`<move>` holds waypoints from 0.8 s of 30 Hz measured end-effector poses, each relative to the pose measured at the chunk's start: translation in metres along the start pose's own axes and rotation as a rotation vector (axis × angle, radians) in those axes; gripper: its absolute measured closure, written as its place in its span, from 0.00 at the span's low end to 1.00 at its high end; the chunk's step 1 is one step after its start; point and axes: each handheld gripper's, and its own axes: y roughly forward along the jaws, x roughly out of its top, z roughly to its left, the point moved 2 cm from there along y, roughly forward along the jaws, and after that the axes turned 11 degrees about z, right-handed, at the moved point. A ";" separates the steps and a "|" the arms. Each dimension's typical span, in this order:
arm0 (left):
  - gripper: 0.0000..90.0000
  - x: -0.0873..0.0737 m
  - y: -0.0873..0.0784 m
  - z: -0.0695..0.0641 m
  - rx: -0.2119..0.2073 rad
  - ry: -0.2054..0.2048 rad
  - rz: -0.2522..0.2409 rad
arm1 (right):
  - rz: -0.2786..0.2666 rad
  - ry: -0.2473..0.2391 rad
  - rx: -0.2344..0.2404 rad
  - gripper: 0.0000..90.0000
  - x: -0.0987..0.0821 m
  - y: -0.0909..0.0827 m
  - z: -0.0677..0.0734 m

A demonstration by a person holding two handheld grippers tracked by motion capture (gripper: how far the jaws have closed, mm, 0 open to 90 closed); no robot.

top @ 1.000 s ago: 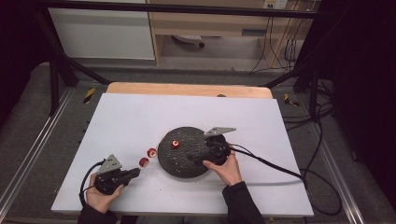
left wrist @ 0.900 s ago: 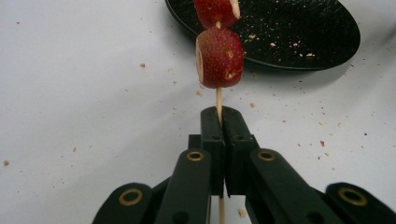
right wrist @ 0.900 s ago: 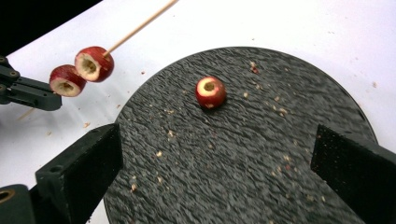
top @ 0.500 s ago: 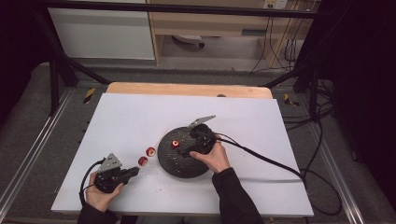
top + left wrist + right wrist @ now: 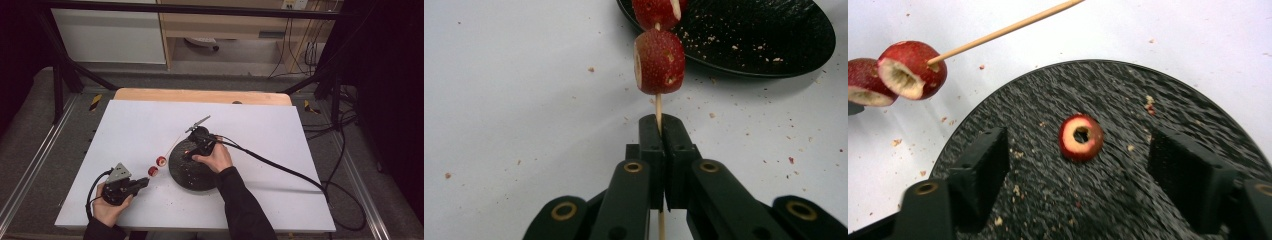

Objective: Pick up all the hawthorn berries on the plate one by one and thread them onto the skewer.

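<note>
Left tool, near the front-left corner of the surface: black jaws pressed tight together on the bare end of a thin wooden skewer. The skewer runs out from the jaws toward the plate, pale, round and straight.

Two fruit pieces are threaded on it, just beside the plate's left rim. The nearer piece is a stubby red drum, skin dotted with small pale specks, with a flat cut face of cream flesh. The farther piece sits right behind it, same red skin; in the right gripper view its cut face looks hollowed and fibrous. The skewer's free end goes on past the fruit, over the white surface.

Plate: round, black, shallow, with a rough pebbled texture, set a little front of the surface's centre. Scattered tan crumbs on it. One loose fruit slice lies flat on the plate, a red ring with a cream band and a dark cored hole through the middle.

Right tool, over the plate's rear part: jaws have just been closing and stand about half apart, one blocky black pad either side of the slice, neither touching it.

Surface is matt white, smooth, speckled with reddish and tan crumbs around the plate.
</note>
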 end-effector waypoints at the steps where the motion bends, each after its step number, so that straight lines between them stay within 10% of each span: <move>1: 0.98 0.000 0.000 0.000 0.001 0.001 0.001 | 0.005 0.002 0.004 0.33 0.002 0.002 -0.001; 24: 0.98 0.001 0.001 -0.001 -0.003 0.009 0.004 | 0.105 0.043 0.054 0.66 0.013 0.031 -0.011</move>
